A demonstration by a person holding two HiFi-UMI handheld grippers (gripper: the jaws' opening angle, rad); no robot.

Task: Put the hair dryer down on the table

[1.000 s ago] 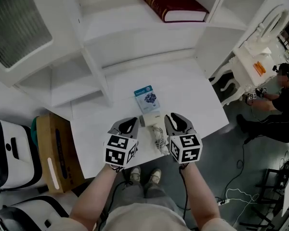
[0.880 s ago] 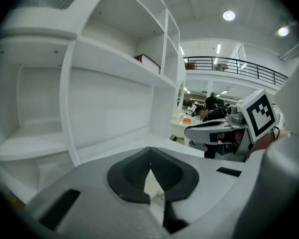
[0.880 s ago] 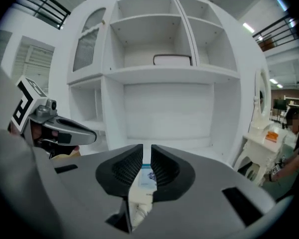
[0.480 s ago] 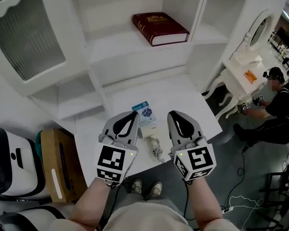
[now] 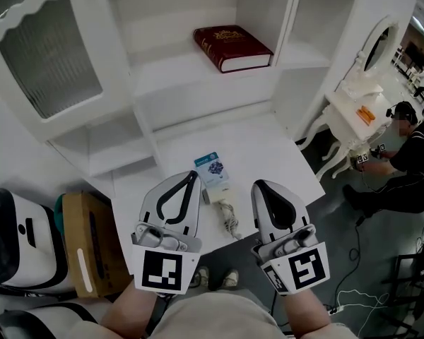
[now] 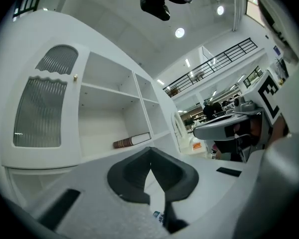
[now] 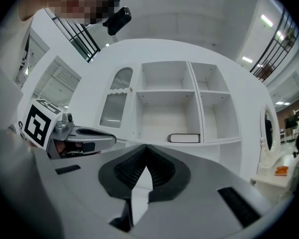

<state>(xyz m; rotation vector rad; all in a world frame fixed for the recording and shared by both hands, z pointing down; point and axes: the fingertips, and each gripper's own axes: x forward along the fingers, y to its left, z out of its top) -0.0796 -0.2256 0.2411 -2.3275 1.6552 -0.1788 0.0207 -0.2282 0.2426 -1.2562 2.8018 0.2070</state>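
Note:
The small white hair dryer [image 5: 220, 193] lies on the white table [image 5: 268, 147], its coiled cord [image 5: 230, 221] trailing toward the front edge. A blue-and-white packet [image 5: 212, 169] sits just behind it. Both grippers hang well above the table, level and pointing at the cabinet. My left gripper [image 5: 191, 176] is to the left of the dryer, my right gripper [image 5: 263, 185] to its right; neither touches it. The left gripper [image 6: 149, 149] has its jaws meeting at the tips with nothing held. The right gripper [image 7: 146, 146] has just closed its jaws on nothing.
A white cabinet with open shelves stands behind the table, with a dark red book [image 5: 232, 46] on one shelf. A cardboard box [image 5: 85, 246] and white cases sit at the left. A white dressing table [image 5: 353, 111] and a seated person [image 5: 410, 154] are at the right.
Both grippers have risen from the table beside the hair dryer toward the camera. The dryer and its cord stay lying on the table.

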